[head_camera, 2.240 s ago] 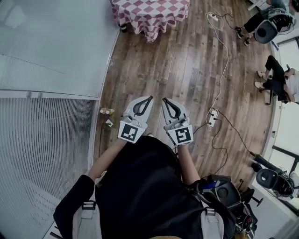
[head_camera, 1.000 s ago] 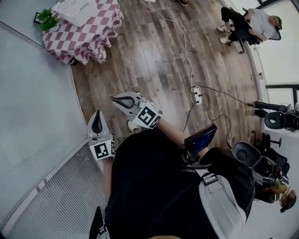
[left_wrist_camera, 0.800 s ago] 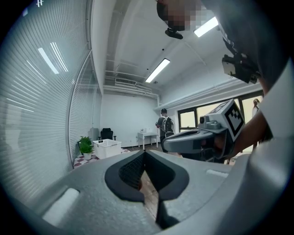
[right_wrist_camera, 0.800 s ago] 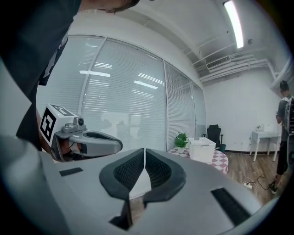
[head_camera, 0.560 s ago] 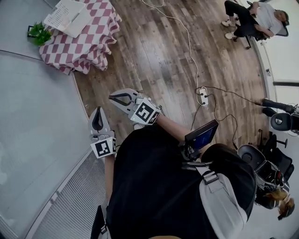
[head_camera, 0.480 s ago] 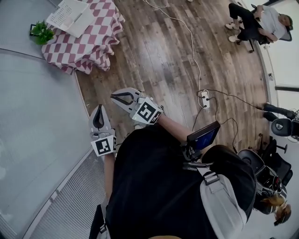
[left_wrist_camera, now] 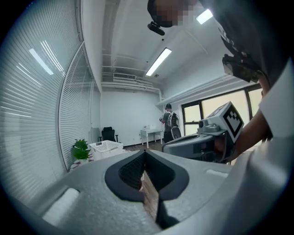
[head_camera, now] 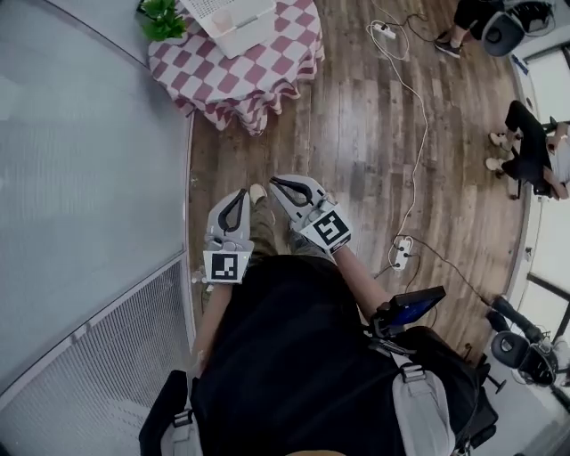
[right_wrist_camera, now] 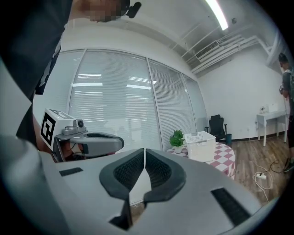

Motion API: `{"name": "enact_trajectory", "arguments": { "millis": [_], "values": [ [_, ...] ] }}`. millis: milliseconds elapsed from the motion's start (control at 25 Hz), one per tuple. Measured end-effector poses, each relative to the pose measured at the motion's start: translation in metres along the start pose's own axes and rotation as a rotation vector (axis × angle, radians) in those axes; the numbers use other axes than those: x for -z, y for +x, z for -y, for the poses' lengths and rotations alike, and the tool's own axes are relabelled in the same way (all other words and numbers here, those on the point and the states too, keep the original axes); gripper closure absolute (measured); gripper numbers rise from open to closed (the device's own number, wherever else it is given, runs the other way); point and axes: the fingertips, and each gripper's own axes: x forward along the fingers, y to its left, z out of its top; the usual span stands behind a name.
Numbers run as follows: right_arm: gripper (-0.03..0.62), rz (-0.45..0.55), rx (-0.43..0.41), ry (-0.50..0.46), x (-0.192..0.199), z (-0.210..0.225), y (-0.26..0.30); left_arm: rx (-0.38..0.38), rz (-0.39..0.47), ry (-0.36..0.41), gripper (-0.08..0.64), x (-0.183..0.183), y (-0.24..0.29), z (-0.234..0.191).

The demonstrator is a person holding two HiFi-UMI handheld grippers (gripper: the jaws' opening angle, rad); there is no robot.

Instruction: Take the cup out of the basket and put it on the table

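The person is standing on a wooden floor (head_camera: 356,134), holding the left gripper (head_camera: 239,194) and the right gripper (head_camera: 276,183) side by side, close in front of the body. Both are pointing toward the far end of the room.

In the left gripper view the dark fingers (left_wrist_camera: 131,172) are pressing together with nothing between them. In the right gripper view the fingers (right_wrist_camera: 126,172) are likewise meeting tip to tip and pinching nothing.

Far ahead, a round worktop (head_camera: 267,67) under a red-and-white checked cloth is carrying a white lattice basket (head_camera: 245,25). A small green plant (head_camera: 162,13) is sitting just to the left of the basket. Both are well apart from the two grippers.

The same basket (right_wrist_camera: 200,146) is showing in the right gripper view beside the plant (right_wrist_camera: 177,137), and its walls are hiding the inside. In the head view the top edge is cutting off part of the basket. The cup is not showing in any view, so whether it is lying in the basket cannot be told.

A white cable (head_camera: 419,134) is trailing across the floor on the right.
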Motion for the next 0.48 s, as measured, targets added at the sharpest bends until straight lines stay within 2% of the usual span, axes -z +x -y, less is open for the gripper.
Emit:
{"name": "enact_trajectory", "arguments": {
  "millis": [120, 280, 480],
  "values": [
    [0.578, -0.067, 0.003, 0.0, 0.012, 0.02, 0.026, 0.017, -0.01, -0.017, 0.555, 0.01, 0.023, -0.024],
    [0.578, -0.034, 0.042, 0.014, 0.004, 0.055, 0.071, 0.078, -0.013, -0.04, 0.555, 0.019, 0.064, -0.058],
    [0.578, -0.083, 0.087, 0.033, -0.013, 0.106, 0.132, 0.183, 0.036, -0.002, 0.555, 0.0, 0.129, -0.112]
  ]
}}
